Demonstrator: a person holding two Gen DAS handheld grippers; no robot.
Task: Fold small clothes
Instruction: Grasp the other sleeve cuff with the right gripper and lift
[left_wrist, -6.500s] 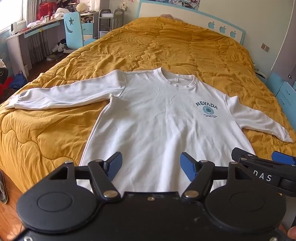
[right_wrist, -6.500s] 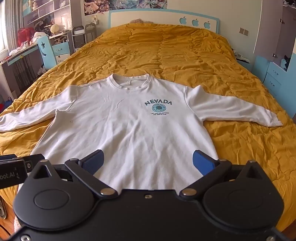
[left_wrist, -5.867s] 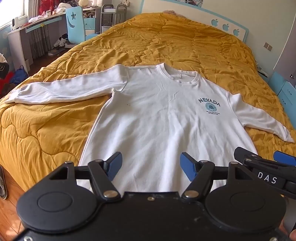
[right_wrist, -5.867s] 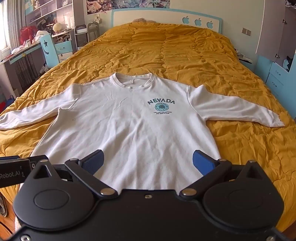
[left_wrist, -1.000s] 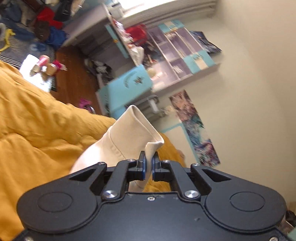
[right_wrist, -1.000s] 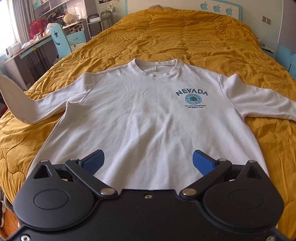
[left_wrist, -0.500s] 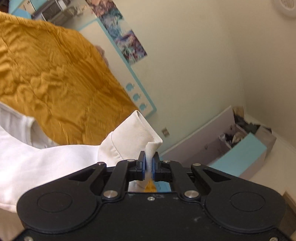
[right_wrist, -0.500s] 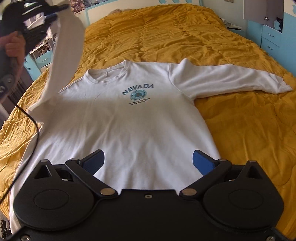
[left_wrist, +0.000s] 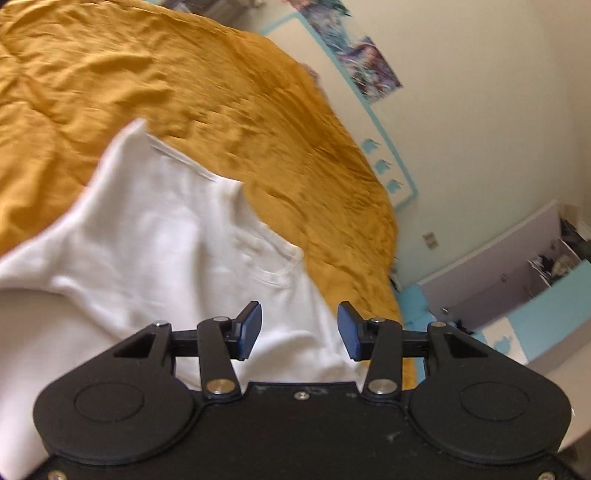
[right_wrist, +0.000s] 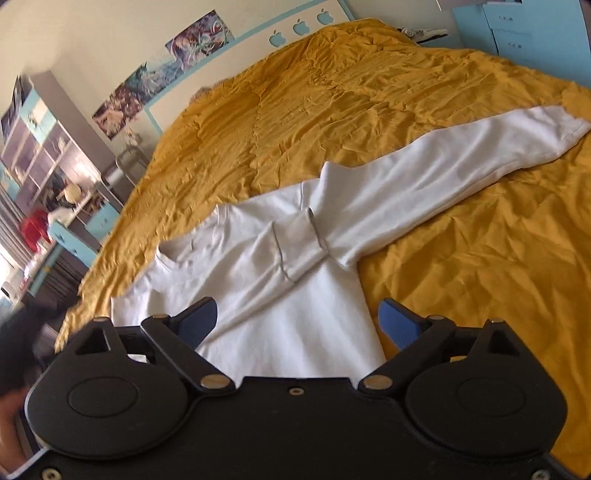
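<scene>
A white long-sleeved sweatshirt (right_wrist: 295, 314) lies flat on the yellow quilt (right_wrist: 480, 277). Its left sleeve is folded across the chest, with the cuff (right_wrist: 295, 251) lying near the right shoulder. Its right sleeve (right_wrist: 461, 166) stretches out to the right on the quilt. My left gripper (left_wrist: 299, 332) is open and empty, just above the sweatshirt (left_wrist: 147, 240) near the collar (left_wrist: 277, 269). My right gripper (right_wrist: 299, 325) is open and empty over the lower body of the sweatshirt.
The bed's blue and white headboard (right_wrist: 306, 22) stands at the far end. Shelves and a desk (right_wrist: 55, 166) stand to the left of the bed. Blue drawers (right_wrist: 517, 26) and a blue cabinet (left_wrist: 535, 295) stand to its right.
My left gripper carried the left sleeve's cuff across the chest, opened and let it go. The sleeve now lies folded over the body. My right gripper has tilted and stayed open.
</scene>
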